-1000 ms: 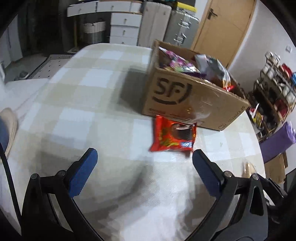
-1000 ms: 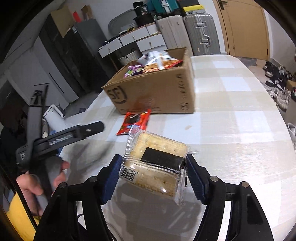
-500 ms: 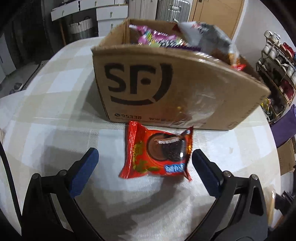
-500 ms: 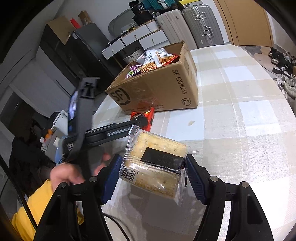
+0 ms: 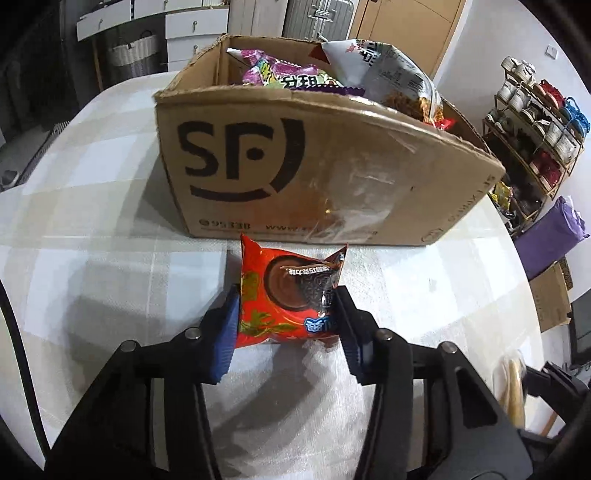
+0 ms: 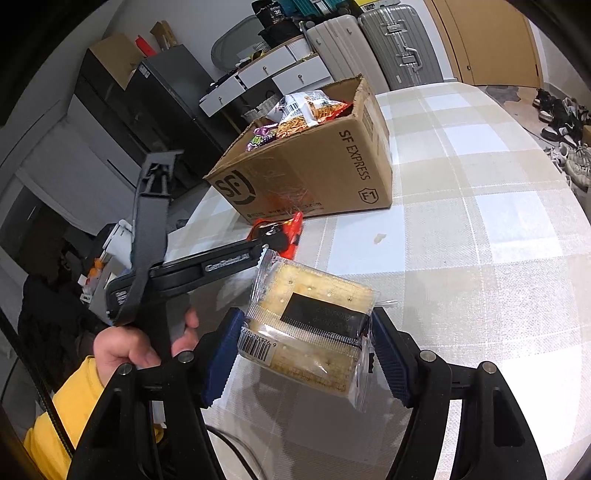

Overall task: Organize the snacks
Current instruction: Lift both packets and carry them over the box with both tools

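Fingers of the left gripper (image 5: 286, 325) had just been closing and now pinched the red chocolate-pie packet (image 5: 286, 295) by its two side edges, the wrapper buckled up between the blue pads; the packet's near end sat between them, its far end toward the foot of the cardboard box (image 5: 295, 166). Right gripper (image 6: 304, 345) sat clamped on a clear-wrapped cracker pack (image 6: 310, 328), held clear of the worktop (image 6: 480, 240). Judged step: lifting the red packet to drop it into the box with the other snacks. To do it well, the grip wanted to stay only as firm as the crinkled film needs, since the pie inside looked soft and crushable; a lift straight up before travelling forward would clear the box's near wall, which stood taller than the packet; release should come over a gap among the noodle-snack bag (image 5: 391, 74) and purple-wrapped sweets (image 5: 291, 77) already heaped inside. Risk judged: thin film slipping from the pads if tilted. Worktop carried a beige and white checked cloth, a small crumb-like fleck (image 6: 379, 239) lying near the box. Room beyond: silver suitcases (image 6: 399, 44), white drawers (image 6: 280, 70), a wooden door (image 5: 406, 29), a shoe rack (image 5: 535, 122) at the right. A hand (image 6: 125, 350) in a yellow sleeve gripped the left tool's handle.
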